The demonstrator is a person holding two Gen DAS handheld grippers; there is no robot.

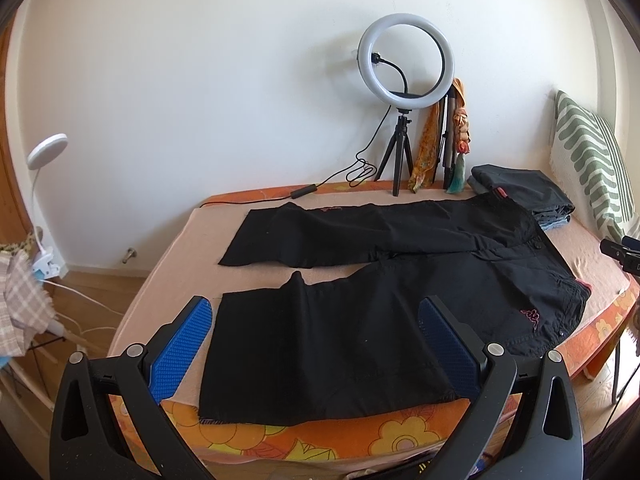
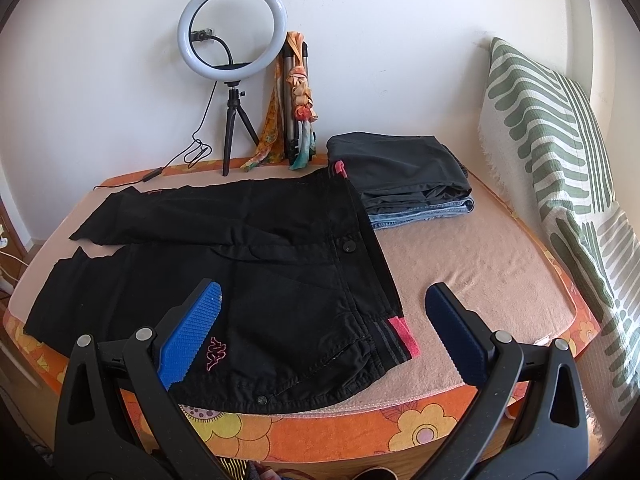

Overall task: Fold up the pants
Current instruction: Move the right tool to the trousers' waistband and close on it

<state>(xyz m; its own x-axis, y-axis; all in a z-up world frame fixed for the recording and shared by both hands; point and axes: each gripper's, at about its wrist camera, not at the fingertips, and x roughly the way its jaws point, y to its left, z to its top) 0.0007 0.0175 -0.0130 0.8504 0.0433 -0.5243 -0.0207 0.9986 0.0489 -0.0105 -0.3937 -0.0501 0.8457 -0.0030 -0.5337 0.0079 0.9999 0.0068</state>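
Black cotton pants lie flat across the bed, legs left; left gripper and right gripper hover spread, empty; a one-layer pinch could skew the fold

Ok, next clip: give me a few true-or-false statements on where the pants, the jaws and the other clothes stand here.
1. The black pants lie spread flat, both legs apart. True.
2. The right gripper is shut on the waistband. False: its jaws are open, holding nothing.
3. A folded stack of clothes sits beyond the waistband. True.
4. The left gripper is over the waist. False: it is open over the near leg's hem end.
5. The ring light lies flat. False: it stands on a tripod.
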